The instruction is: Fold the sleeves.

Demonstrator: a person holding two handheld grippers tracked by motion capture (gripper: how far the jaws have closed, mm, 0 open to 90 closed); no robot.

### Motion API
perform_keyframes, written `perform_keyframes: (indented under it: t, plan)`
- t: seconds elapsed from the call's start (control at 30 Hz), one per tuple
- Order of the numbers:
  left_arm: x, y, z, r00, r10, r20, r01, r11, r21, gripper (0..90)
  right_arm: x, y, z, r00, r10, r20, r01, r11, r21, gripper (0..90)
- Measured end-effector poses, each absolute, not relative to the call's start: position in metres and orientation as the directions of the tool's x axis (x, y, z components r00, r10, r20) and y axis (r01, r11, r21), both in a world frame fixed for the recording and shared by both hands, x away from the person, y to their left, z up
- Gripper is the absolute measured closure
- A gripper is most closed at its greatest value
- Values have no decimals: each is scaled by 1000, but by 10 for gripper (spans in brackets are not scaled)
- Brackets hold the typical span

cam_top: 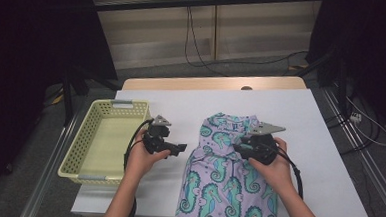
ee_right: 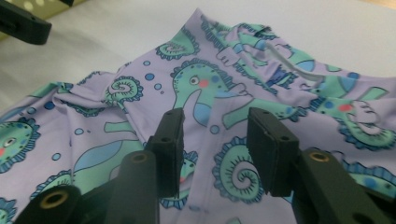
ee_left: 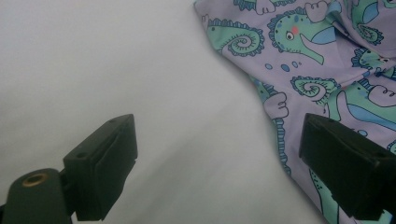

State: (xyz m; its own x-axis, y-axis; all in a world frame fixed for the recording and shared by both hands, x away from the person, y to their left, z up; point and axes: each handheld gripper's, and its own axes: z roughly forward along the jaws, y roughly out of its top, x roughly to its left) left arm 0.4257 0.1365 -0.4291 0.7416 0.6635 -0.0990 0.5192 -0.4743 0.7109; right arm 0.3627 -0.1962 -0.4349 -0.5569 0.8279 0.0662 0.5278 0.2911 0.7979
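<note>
Seahorse-print garment (cam_top: 230, 180) overhanging near table edge, right gripper (ee_right: 215, 140) spread above it, left gripper (ee_left: 215, 158) spread over bare tabletop (ee_left: 116, 60).

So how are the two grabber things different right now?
The left gripper hangs over bare white table beside the seahorse-print garment, while the right gripper sits right above that garment. The left gripper's jaws stand wide apart; the right gripper's jaws stand closer together, with nothing pinched. The left gripper is nearer the yellow basket. Both are black, hand-held and open.
</note>
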Motion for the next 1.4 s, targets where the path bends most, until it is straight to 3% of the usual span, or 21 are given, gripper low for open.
perform_keyframes:
  t: [0.17,0.27,0.4,0.47,0.5,0.53,0.73,0.9,1.03,1.07,1.1,1.13,1.17,1.27,1.4]
  plan:
    - [426,136,-430,743,662,-97,520,-479,707,118,352,-205,-440,-547,830,110,562,266,783,552]
    - [426,134,-430,745,660,-95,518,-483,706,118,346,-199,-455,-562,826,35,586,368,722,550]
    - [425,133,-429,749,655,-97,515,-484,707,118,349,-197,-460,-546,837,39,608,364,706,555]
    - [425,133,-431,746,657,-104,521,-481,705,118,351,-196,-461,-519,855,3,603,364,710,740]
    - [425,133,-431,746,657,-104,521,-481,705,118,351,-196,-461,-519,855,3,603,364,710,740]
    - [425,133,-431,746,658,-107,524,-480,704,118,354,-197,-460,-511,860,-10,604,367,708,849]
    - [427,134,-430,747,657,-106,520,-477,708,118,359,-199,-447,-489,867,94,597,254,761,875]
    - [427,133,-431,744,660,-104,521,-476,708,119,353,-185,-447,-561,823,89,578,312,754,874]
    - [426,132,-430,747,658,-97,515,-480,710,118,355,-181,-455,-585,802,122,612,337,715,759]
    - [426,132,-430,748,658,-89,511,-485,710,118,354,-185,-452,-614,778,131,596,349,723,692]
    - [426,132,-430,748,658,-89,511,-485,710,119,354,-185,-452,-614,778,131,596,349,723,692]
    - [426,132,-430,748,657,-92,512,-484,710,118,350,-193,-443,-611,785,105,569,342,748,616]
    - [426,132,-430,748,658,-92,512,-482,711,118,350,-193,-443,-611,785,105,569,342,748,616]
    - [425,129,-430,753,652,-94,510,-487,710,118,348,-223,-430,-535,834,135,572,240,784,512]
    - [425,124,-431,755,649,-94,505,-485,714,118,346,-251,-428,-455,882,125,580,187,793,498]
